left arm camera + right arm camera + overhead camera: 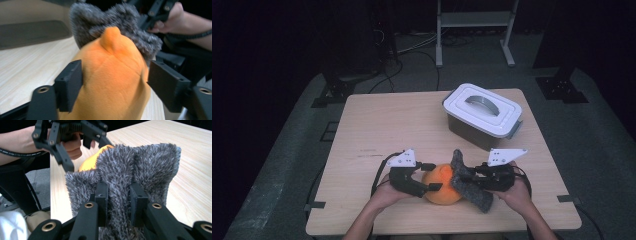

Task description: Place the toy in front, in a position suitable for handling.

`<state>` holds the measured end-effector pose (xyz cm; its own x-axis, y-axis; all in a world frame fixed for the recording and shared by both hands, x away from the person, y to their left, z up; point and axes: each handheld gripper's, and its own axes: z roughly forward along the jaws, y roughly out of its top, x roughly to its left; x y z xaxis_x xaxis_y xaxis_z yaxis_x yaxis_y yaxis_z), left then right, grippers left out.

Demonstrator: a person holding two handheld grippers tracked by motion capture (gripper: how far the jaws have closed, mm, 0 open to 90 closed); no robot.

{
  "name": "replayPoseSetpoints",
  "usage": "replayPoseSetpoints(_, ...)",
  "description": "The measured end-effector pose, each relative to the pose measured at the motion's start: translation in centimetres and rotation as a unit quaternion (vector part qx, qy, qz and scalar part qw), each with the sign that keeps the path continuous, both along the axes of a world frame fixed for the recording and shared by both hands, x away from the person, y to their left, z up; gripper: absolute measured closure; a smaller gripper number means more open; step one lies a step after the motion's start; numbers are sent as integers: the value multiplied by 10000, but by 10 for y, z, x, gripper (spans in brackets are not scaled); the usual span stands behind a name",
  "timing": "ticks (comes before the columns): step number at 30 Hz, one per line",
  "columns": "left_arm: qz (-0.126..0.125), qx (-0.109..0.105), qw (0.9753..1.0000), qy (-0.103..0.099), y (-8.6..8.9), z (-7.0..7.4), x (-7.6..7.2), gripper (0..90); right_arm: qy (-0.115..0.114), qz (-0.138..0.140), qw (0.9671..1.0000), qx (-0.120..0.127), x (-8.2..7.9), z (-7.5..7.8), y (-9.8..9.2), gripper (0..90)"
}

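- The orange plush toy [442, 186] sits on the wooden table [412, 125], close to the edge where the person stands. All places below are told from this toy.
- The left gripper [432, 177] is just to the left of the toy. Its 2 black jaws stand on both sides of the toy and touch it, so they are squeezed onto the soft orange body. In the left gripper view the toy [112, 80] bulges between the 2 jaws.
- The person's left hand [384, 195] holds that gripper, left of the toy and near the table edge.
- The grey fuzzy cloth [469, 182] lies right against the toy on its right side and leans over the top of it.
- The right gripper [469, 175] is to the right of the toy. In the right gripper view its 2 jaws are pinched tight on a fold of the cloth [130, 175], with the toy [91, 161] peeking out behind.
- The person's right hand [514, 192] holds that gripper, farther right of the toy.
- The white box with a lid [482, 115] stands well behind the toy and to the right, far from it. Its lid is on, with a grey handle [483, 104] on top.
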<state>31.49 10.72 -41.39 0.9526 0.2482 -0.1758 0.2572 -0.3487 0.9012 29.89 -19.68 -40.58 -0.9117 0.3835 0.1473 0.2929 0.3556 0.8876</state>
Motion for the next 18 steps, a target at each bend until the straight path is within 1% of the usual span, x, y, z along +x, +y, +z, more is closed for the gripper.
replayPoseSetpoints(1,116,110,9998,76,-3,-1,1,188,22,20,10000,22,0,0,0,717)
replayPoseSetpoints(2,126,258,9996,76,-5,-2,1,143,24,64,10000,27,-1,0,0,717)
replayPoseSetpoints(3,66,452,9989,-70,-9,-5,-2,151,-8,47,10000,5,-1,2,1,719)
replayPoseSetpoints(4,50,517,9985,-162,-10,-6,-4,154,-65,-25,10000,19,-2,4,2,722)
replayPoseSetpoints(5,34,521,9985,-185,-11,-6,-5,159,-69,-42,10000,43,-3,6,2,723)
replayPoseSetpoints(6,20,537,9984,-182,-11,-5,-5,184,-85,-12,9999,101,-4,8,3,723)
replayPoseSetpoints(7,0,579,9981,-229,-9,-4,-5,216,-96,6,9999,130,-4,8,4,722)
replayPoseSetpoints(8,-60,570,9981,-227,-7,-4,-5,280,-59,40,9999,133,-4,7,4,721)
replayPoseSetpoints(11,-132,554,9981,-226,-4,-3,-5,362,35,143,9998,165,-1,3,2,720)
replayPoseSetpoints(13,-166,598,9977,-255,-3,-3,-5,379,114,169,9997,109,0,0,0,717)
replayPoseSetpoints(14,-156,583,9979,-237,-3,-4,-6,380,131,145,9998,66,2,-3,-2,714)
replayPoseSetpoints(16,-142,560,9980,-237,-3,-4,-6,380,171,43,9998,-76,4,-6,-8,711)
replayPoseSetpoints(18,-136,552,9981,-254,-3,-4,-6,381,287,-46,9995,-108,5,-8,-13,716)
